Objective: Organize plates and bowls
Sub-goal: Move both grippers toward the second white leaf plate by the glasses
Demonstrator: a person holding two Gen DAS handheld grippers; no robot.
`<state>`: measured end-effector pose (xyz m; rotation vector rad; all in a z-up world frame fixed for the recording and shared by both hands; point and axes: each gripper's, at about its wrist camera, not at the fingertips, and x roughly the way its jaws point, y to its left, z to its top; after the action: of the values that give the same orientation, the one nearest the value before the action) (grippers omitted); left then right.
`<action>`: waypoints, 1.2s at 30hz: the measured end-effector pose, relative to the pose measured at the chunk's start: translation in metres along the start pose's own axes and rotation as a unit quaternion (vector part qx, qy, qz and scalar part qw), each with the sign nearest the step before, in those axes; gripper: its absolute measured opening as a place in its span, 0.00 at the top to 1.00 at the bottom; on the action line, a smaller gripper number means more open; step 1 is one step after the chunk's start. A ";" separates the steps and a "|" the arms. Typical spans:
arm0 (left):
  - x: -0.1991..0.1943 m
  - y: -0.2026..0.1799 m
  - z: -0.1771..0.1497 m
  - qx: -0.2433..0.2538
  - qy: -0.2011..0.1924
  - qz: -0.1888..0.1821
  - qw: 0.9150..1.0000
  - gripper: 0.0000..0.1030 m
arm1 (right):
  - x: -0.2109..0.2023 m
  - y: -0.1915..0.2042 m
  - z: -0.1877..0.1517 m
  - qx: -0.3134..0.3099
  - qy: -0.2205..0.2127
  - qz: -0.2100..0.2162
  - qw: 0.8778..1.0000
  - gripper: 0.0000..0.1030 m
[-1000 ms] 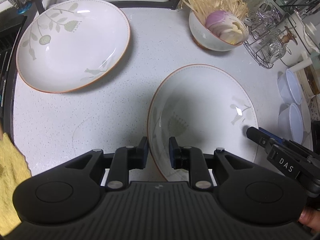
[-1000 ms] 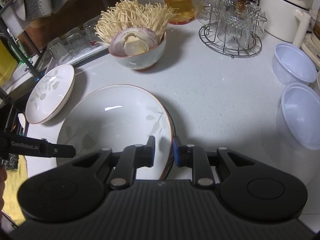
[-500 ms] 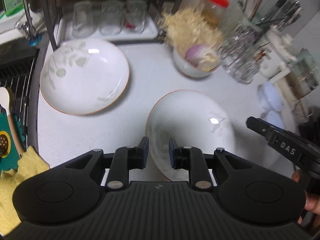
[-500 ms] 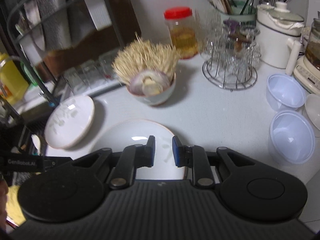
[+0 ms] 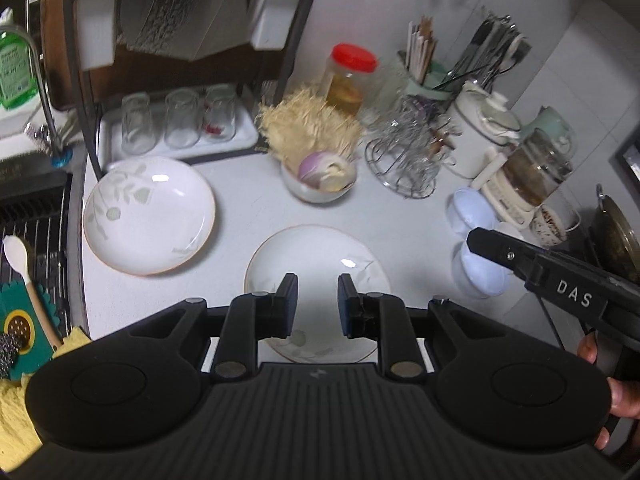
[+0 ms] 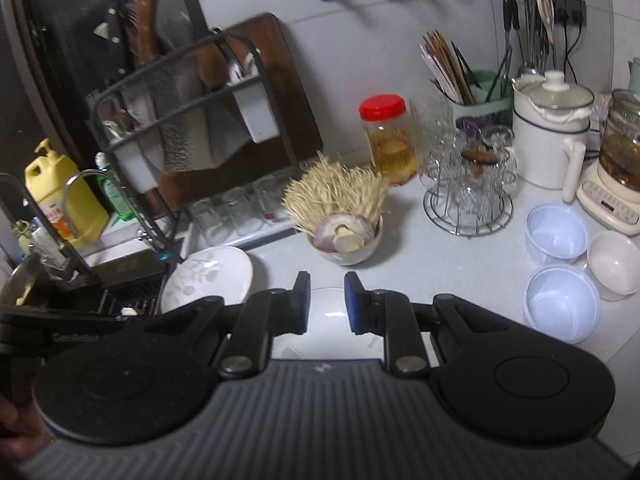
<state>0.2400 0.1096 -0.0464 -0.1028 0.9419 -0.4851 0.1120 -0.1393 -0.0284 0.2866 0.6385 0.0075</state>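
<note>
Two white plates with leaf prints and brown rims lie on the white counter. The near plate (image 5: 320,256) is below and ahead of my left gripper (image 5: 318,304), whose jaws stand a little apart with nothing between them. The second plate (image 5: 148,216) lies at the left by the sink. My right gripper (image 6: 327,300) hangs above the same near plate (image 6: 328,332), jaws also slightly apart and empty. The second plate (image 6: 208,276) shows to its left. A bowl (image 6: 344,240) of enoki mushrooms and onion stands behind the plates.
Two clear plastic bowls (image 6: 556,236) (image 6: 560,304) and a white bowl (image 6: 614,268) sit at the right. A wire glass rack (image 6: 468,196), a red-lidded jar (image 6: 390,140) and kettles stand at the back. A dish rack (image 5: 180,40), a glass tray (image 5: 176,128) and the sink (image 5: 32,216) are at the left.
Both grippers have risen and drawn back from the near plate, which stays on the counter and looks smaller. Much more of the back wall and rack shows.
</note>
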 end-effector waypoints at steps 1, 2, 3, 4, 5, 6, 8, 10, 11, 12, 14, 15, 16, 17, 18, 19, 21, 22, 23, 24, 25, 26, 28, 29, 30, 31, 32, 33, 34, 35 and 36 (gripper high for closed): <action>-0.004 -0.004 0.000 0.006 -0.004 0.004 1.000 0.76 | -0.005 0.001 0.000 -0.004 -0.002 0.002 1.000 0.78; -0.007 -0.006 -0.001 0.010 -0.008 0.005 1.000 0.75 | -0.008 0.002 0.001 -0.009 -0.003 0.002 1.000 0.78; -0.010 -0.007 0.000 0.013 -0.012 0.005 1.000 0.74 | -0.010 0.003 0.001 -0.012 -0.003 0.002 1.000 0.78; -0.012 -0.008 -0.001 0.015 -0.014 0.005 1.000 0.73 | -0.012 0.004 0.001 -0.013 -0.003 0.003 1.000 0.78; -0.014 -0.008 -0.001 0.016 -0.016 0.005 1.000 0.73 | -0.014 0.005 0.001 -0.015 -0.002 0.005 1.000 0.78; -0.017 -0.008 -0.001 0.017 -0.018 0.004 1.000 0.72 | -0.016 0.006 0.000 -0.018 -0.003 0.007 1.000 0.78; -0.019 -0.008 -0.002 0.018 -0.020 0.003 1.000 0.72 | -0.016 0.008 -0.001 -0.023 0.000 0.012 1.000 0.78; -0.021 -0.008 -0.002 0.018 -0.023 0.000 1.000 0.72 | -0.015 0.010 -0.002 -0.023 0.005 0.018 1.000 0.78; -0.022 -0.007 -0.003 0.018 -0.025 0.000 1.000 0.71 | -0.015 0.011 -0.002 -0.024 0.006 0.020 1.000 0.78; -0.023 -0.006 -0.003 0.018 -0.027 0.000 0.999 0.71 | -0.015 0.012 -0.002 -0.026 0.006 0.021 0.999 0.78; -0.025 -0.002 -0.004 0.014 -0.031 0.001 0.999 0.71 | -0.015 0.016 -0.003 -0.030 0.004 0.022 0.999 0.78; -0.026 -0.001 -0.005 0.013 -0.034 0.002 0.999 0.71 | -0.015 0.018 -0.003 -0.031 0.004 0.023 0.999 0.78; -0.029 0.001 -0.006 0.014 -0.041 0.007 0.999 0.71 | -0.015 0.020 -0.003 -0.033 0.002 0.024 0.999 0.78; -0.032 0.002 -0.007 0.016 -0.047 0.013 0.999 0.71 | -0.015 0.023 -0.004 -0.035 0.001 0.025 0.999 0.78; -0.034 0.004 -0.007 0.016 -0.051 0.017 0.998 0.71 | -0.015 0.025 -0.004 -0.037 0.000 0.027 0.999 0.78; -0.036 0.007 -0.008 0.014 -0.054 0.021 0.998 0.71 | -0.015 0.028 -0.005 -0.038 0.001 0.031 0.999 0.78; -0.042 0.013 -0.011 0.011 -0.063 0.028 0.998 0.71 | -0.013 0.034 -0.007 -0.040 0.002 0.039 0.998 0.78; -0.044 0.016 -0.013 0.008 -0.066 0.027 0.997 0.71 | -0.012 0.038 -0.009 -0.042 0.004 0.042 0.998 0.78; -0.046 0.019 -0.015 0.006 -0.067 0.028 0.997 0.71 | -0.011 0.042 -0.010 -0.046 0.006 0.045 0.998 0.78; -0.047 0.022 -0.016 0.005 -0.069 0.029 0.997 0.71 | -0.009 0.045 -0.011 -0.049 0.009 0.048 0.998 0.78; -0.049 0.026 -0.017 0.004 -0.072 0.031 0.997 0.71 | -0.008 0.049 -0.012 -0.050 0.010 0.050 0.997 0.78; -0.051 0.030 -0.018 0.003 -0.074 0.034 0.997 0.71 | -0.006 0.053 -0.013 -0.051 0.011 0.053 0.997 0.78; -0.056 0.038 -0.019 -0.006 -0.078 0.036 0.996 0.71 | -0.001 0.059 -0.013 -0.047 0.013 0.059 0.997 0.78; -0.058 0.042 -0.020 -0.007 -0.081 0.037 0.996 0.71 | 0.002 0.062 -0.013 -0.046 0.015 0.060 0.997 0.78; -0.061 0.045 -0.021 -0.007 -0.084 0.039 0.996 0.71 | 0.004 0.067 -0.014 -0.050 0.015 0.061 0.997 0.78; -0.063 0.048 -0.022 -0.008 -0.085 0.042 0.995 0.71 | 0.005 0.072 -0.015 -0.056 0.014 0.063 0.996 0.78; -0.066 0.052 -0.024 -0.013 -0.087 0.043 0.995 0.71 | 0.005 0.078 -0.016 -0.062 0.015 0.066 0.996 0.78; -0.068 0.056 -0.025 -0.016 -0.088 0.044 0.995 0.71 | 0.005 0.083 -0.018 -0.067 0.015 0.070 0.995 0.78; -0.070 0.061 -0.027 -0.020 -0.089 0.046 0.995 0.71 | 0.005 0.088 -0.019 -0.071 0.017 0.073 0.995 0.78; -0.073 0.067 -0.029 -0.027 -0.090 0.049 0.994 0.71 | 0.006 0.092 -0.021 -0.073 0.019 0.074 0.994 0.78; -0.076 0.074 -0.032 -0.033 -0.091 0.051 0.994 0.71 | 0.006 0.097 -0.022 -0.074 0.020 0.074 0.994 0.78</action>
<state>0.2035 0.2126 -0.0297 -0.1558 0.7802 -0.3433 0.1117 -0.0401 -0.0228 0.1896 0.6513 0.2032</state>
